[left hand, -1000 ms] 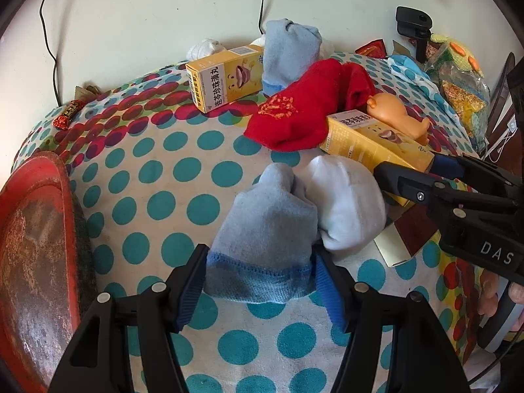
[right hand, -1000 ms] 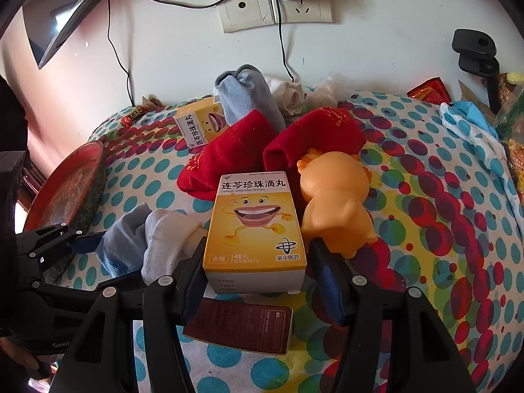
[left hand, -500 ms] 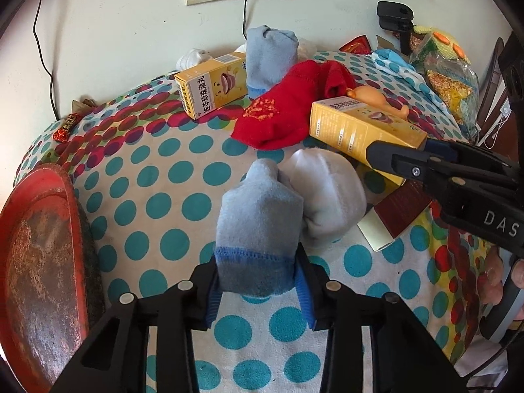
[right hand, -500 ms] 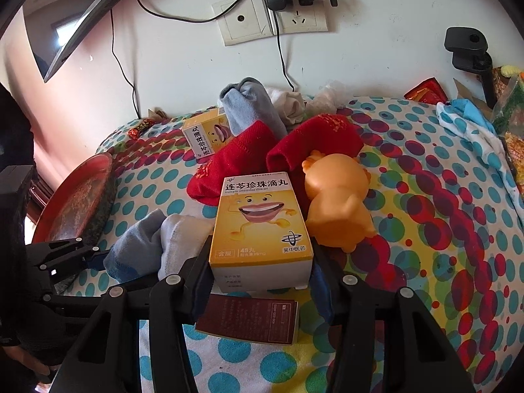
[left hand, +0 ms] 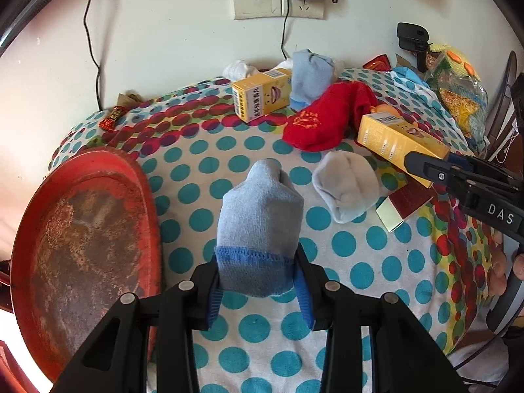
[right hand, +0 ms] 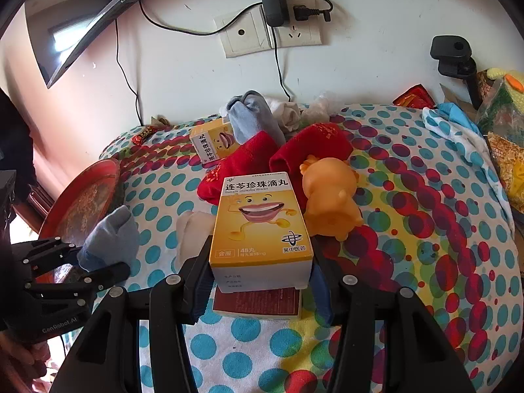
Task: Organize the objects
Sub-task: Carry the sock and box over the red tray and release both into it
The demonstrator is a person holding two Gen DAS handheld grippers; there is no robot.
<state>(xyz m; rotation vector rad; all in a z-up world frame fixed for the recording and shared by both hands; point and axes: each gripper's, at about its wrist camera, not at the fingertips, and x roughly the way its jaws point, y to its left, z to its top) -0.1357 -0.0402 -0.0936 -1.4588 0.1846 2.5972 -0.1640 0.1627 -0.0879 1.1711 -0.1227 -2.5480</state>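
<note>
left gripper clamps the blue sock, right gripper clamps the yellow box

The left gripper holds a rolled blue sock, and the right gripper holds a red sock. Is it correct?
Not quite. The left gripper does hold the rolled blue sock, but the right gripper holds a yellow medicine box, not a red sock, as the right wrist view shows.

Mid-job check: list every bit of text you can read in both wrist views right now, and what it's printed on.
"连芩珍珠滴丸": yellow box held by the right gripper.
"48丸" and "口服": same box, lower front.
"吴中医药": same box, by the logo.
"DAS": right gripper body, seen from the left wrist view.
"GenRobot.AI": left gripper body, seen from the right wrist view.
Dark red booklet and second yellow box: print too small or blurred.
</note>
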